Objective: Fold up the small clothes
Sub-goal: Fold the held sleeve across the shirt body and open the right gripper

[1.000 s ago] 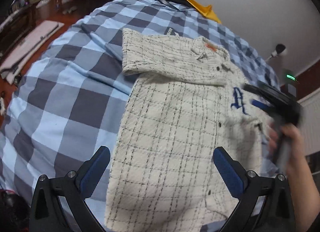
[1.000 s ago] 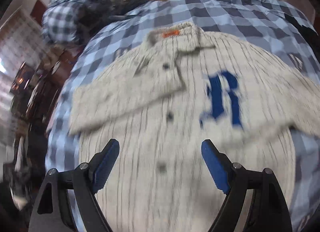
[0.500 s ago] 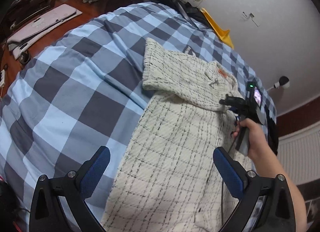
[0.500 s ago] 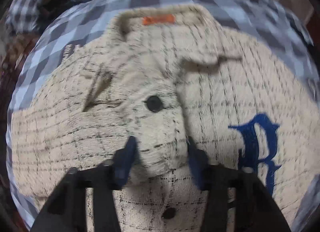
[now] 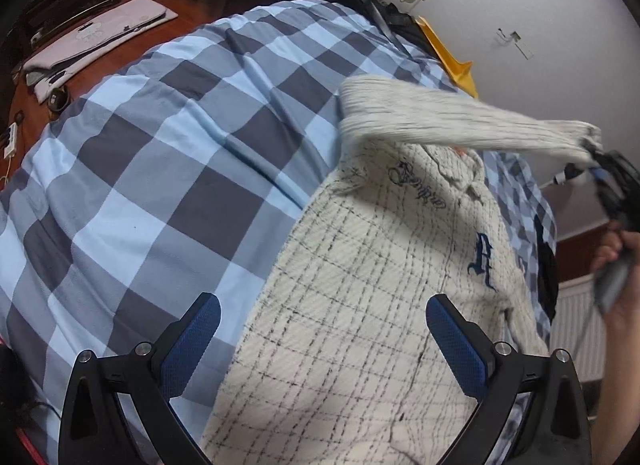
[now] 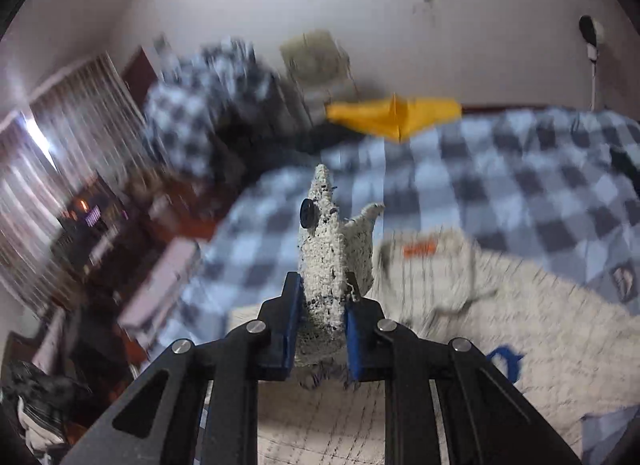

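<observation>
My right gripper (image 6: 320,321) has just closed on the cream shirt's (image 5: 360,305) sleeve (image 5: 460,121), lifting it off the checked bedspread (image 5: 160,165). My left gripper (image 5: 320,341) hovers wide open, empty. Next, I'd say: refold the sleeve flat across the chest.

Light: dim, even indoor light; a bright patch glares at the curtained window (image 6: 38,137) on the right wrist view's left edge.
Shadows: soft shadow on the cream shirt (image 5: 360,325) near the lens.
Blur: the lifted sleeve (image 5: 460,121) streaks; the right wrist view's background smears, only its fingers (image 6: 290,321) and pinched cloth stay sharp.
Distortion: fisheye bulges the checked bed cover (image 5: 160,185); corners are black.
</observation>
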Tool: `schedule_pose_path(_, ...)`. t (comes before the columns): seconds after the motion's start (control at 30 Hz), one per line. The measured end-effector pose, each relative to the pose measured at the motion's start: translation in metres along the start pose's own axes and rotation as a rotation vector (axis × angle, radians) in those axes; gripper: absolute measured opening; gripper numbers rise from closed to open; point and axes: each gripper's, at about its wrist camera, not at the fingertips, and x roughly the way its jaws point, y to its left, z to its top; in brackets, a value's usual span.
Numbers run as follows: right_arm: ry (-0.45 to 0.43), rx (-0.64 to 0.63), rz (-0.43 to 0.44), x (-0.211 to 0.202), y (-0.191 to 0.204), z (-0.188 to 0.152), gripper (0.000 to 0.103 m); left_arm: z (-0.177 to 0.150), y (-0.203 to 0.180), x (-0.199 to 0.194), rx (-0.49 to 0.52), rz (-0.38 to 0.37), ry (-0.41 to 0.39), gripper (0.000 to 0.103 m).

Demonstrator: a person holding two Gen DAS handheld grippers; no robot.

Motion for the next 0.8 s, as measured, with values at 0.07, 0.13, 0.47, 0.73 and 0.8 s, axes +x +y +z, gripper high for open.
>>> schedule_pose_path(0.07, -0.043, 0.017, -0.032, -0.023, -0.020, 0.007, 0.016, -0.002, -0.004, 0.000, 0.022, 0.006, 0.000, 0.103)
schedule_pose_path(0.13, -0.067, 0.068, -0.122, -0.030, -0.053, 0.006, 0.018, -0.003, -0.008, 0.002, 0.041, 0.018, -0.001, 0.103)
schedule_pose_path(0.47, 0.118, 0.443, -0.604, -0.029, -0.235, -0.070, 0.091, -0.008, -0.024, 0.018, 0.120, 0.088, 0.032, 0.103)
schedule_pose_path(0.73, 0.252, 0.339, -0.510, 0.008, -0.190, -0.089, 0.091, -0.011, -0.033, 0.037, 0.196, 0.166, 0.057, 0.103)
schedule_pose_path(0.8, 0.306, 0.268, -0.434, 0.039, -0.160, -0.097, 0.091, -0.009, -0.027, 0.046, 0.186, 0.195, 0.071, 0.103)
